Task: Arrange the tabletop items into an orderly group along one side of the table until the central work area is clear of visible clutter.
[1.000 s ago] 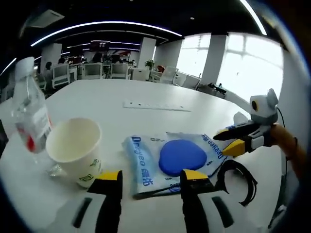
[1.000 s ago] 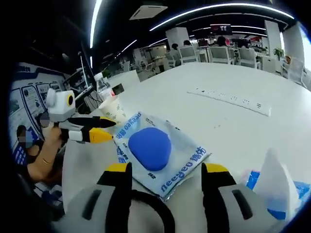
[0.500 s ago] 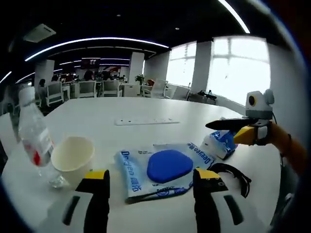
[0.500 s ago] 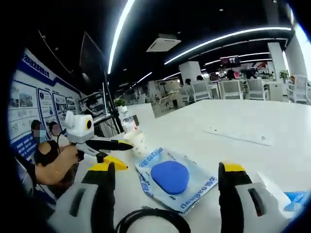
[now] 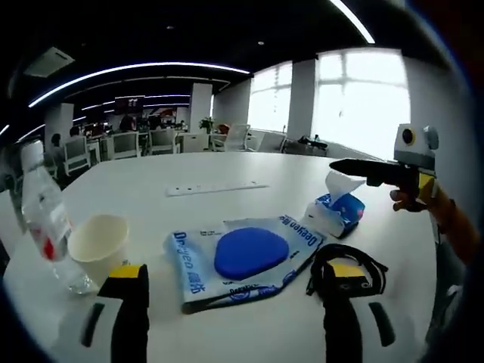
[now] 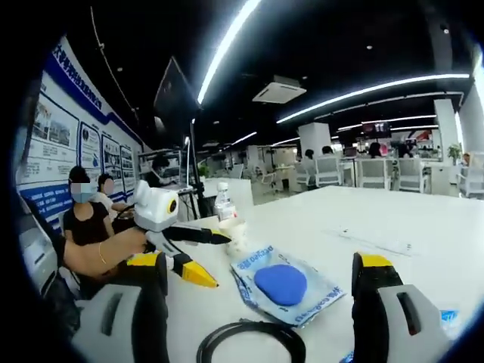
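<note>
Left gripper view, left to right: a clear water bottle is seen upright at the far left, a paper cup just beside it. The left gripper is held above the white table, jaws spread wide, nothing between them. A blue pouch lies flat ahead of it, a black cable coil to its right, a tissue pack farther right. The right gripper is raised at the far right, jaws apparently together.

Right gripper view: its jaws are parted wide, empty.
</note>
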`<state>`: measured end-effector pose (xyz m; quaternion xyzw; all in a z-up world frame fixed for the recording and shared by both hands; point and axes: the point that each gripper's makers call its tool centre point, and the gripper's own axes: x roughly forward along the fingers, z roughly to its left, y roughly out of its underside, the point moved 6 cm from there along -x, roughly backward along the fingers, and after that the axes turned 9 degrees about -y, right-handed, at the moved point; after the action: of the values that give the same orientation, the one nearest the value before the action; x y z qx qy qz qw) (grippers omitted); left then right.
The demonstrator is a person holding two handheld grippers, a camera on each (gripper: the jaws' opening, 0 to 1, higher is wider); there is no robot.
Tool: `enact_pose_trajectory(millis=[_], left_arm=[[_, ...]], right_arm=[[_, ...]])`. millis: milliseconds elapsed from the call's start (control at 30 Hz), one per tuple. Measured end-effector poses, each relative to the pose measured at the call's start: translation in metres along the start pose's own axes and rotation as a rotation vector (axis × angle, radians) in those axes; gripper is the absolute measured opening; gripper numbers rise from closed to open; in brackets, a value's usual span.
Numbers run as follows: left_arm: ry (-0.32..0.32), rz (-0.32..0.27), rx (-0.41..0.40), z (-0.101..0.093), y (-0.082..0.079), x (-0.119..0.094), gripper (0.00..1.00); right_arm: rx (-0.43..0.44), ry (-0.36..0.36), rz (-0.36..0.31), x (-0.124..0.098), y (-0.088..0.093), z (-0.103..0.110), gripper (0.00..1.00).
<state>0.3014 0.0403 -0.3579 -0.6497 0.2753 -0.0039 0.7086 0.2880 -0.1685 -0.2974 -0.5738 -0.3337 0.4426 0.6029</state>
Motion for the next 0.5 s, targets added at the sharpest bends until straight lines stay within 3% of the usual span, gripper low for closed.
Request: enact_pose_trajectory(millis=[100,267,500], left_arm=[[0.01,-0.015,0.022,-0.008,-0.003,-0.002,1.0],[0.025,-0.023,0.028,-0.016,-0.005,0.0,1.0],[0.05,-0.035,0.031,-0.028,-0.012,0.0,1.0]], right_arm=[[-0.066,0.062,0.025,-0.01,0.0,-0.003,1.0],[-0.096,0.095,-0.013,-0.022,-0.005,0.002,0.99],[-0.139,0.177,-0.017,-0.05,-0.005,0.002,0.95]])
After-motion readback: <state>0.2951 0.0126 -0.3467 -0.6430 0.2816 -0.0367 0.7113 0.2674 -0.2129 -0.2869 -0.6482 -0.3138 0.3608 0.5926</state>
